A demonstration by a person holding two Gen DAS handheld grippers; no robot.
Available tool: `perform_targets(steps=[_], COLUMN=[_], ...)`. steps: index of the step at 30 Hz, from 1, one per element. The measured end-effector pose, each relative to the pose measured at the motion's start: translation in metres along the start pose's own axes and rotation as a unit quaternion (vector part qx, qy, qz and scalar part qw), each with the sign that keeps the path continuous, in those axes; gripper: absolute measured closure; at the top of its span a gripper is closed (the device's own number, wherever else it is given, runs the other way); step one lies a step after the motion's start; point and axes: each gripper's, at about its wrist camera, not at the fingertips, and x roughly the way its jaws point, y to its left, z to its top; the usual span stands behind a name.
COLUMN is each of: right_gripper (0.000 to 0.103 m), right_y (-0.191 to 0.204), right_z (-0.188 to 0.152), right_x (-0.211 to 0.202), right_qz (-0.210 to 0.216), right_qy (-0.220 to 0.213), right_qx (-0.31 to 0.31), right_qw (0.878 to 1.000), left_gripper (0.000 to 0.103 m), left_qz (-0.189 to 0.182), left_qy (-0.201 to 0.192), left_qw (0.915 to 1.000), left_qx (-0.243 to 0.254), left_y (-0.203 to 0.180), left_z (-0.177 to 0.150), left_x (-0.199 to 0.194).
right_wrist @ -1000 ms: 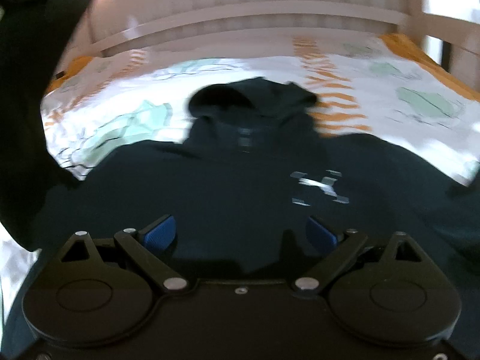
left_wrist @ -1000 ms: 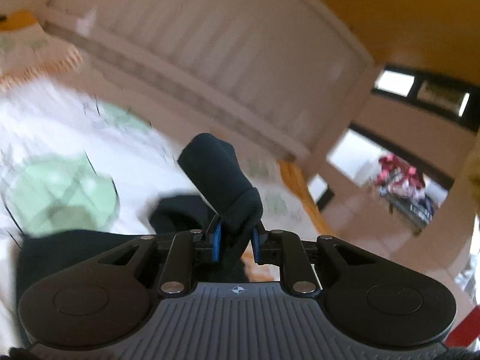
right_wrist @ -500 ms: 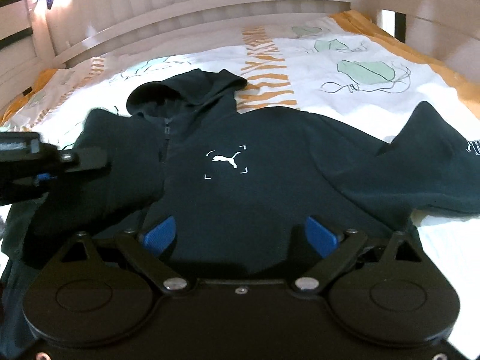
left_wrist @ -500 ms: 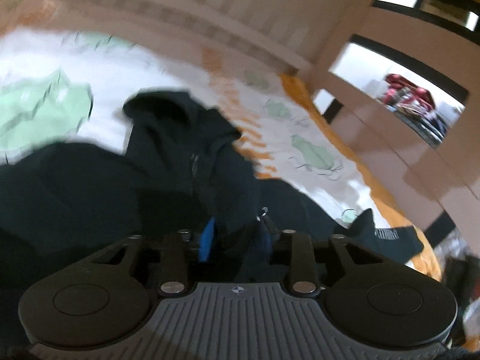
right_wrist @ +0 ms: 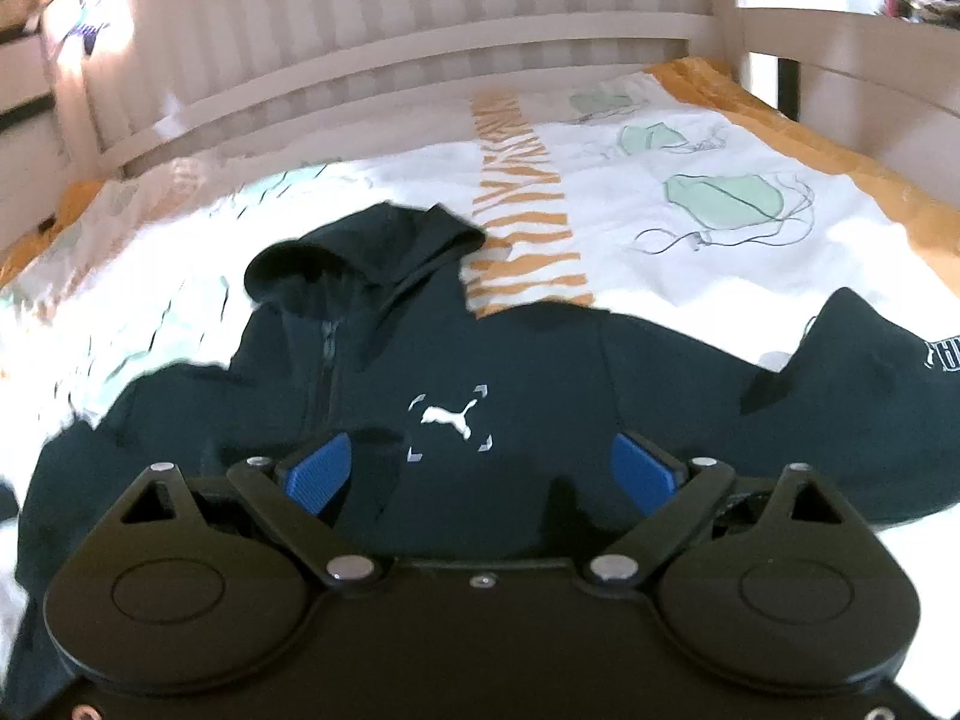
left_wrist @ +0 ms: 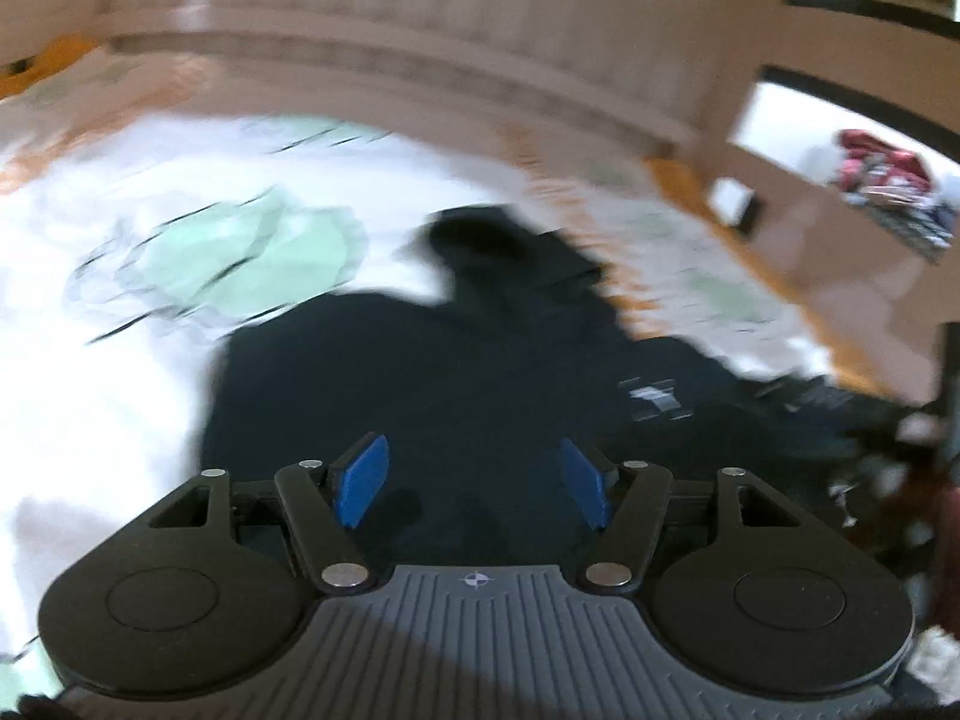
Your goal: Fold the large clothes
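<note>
A black zip hoodie (right_wrist: 528,360) with a small white chest logo lies front up on the bed, hood toward the headboard. Its right sleeve (right_wrist: 870,372) stretches out to the right. In the blurred left wrist view the same hoodie (left_wrist: 456,372) lies flat under my left gripper (left_wrist: 474,480), whose jaws are opening with nothing pinched between the blue pads. My right gripper (right_wrist: 480,474) hovers over the hoodie's chest, open and empty.
The bed cover (right_wrist: 690,198) is white with green shapes, an orange striped band and orange edges. A slatted pale headboard (right_wrist: 420,42) runs along the far side. A side rail (right_wrist: 852,60) borders the right, with red clothes beyond it.
My left gripper let go of the black sleeve it held up, sank toward the bed and spread its jaws. The sleeve now lies on the hoodie. The right gripper shifted sideways and stayed open.
</note>
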Motion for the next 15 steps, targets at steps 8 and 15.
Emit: perform_targets(steps=[8,15], right_gripper=[0.010,0.023], right_y=[-0.025,-0.014], right_z=[0.008,-0.026], right_x=[0.001,0.003], right_qz=[0.025,0.095], right_qy=[0.028,0.101], right_qx=[0.060,0.045], right_qw=[0.998,0.989], left_gripper=[0.041,0.040], left_qz=[0.053,0.056], left_qy=[0.020,0.030], left_qw=[0.9977,0.9965], left_qx=[-0.038,-0.053], left_y=[0.047,0.057], left_z=[-0.010,-0.021], left_x=[-0.007,-0.004])
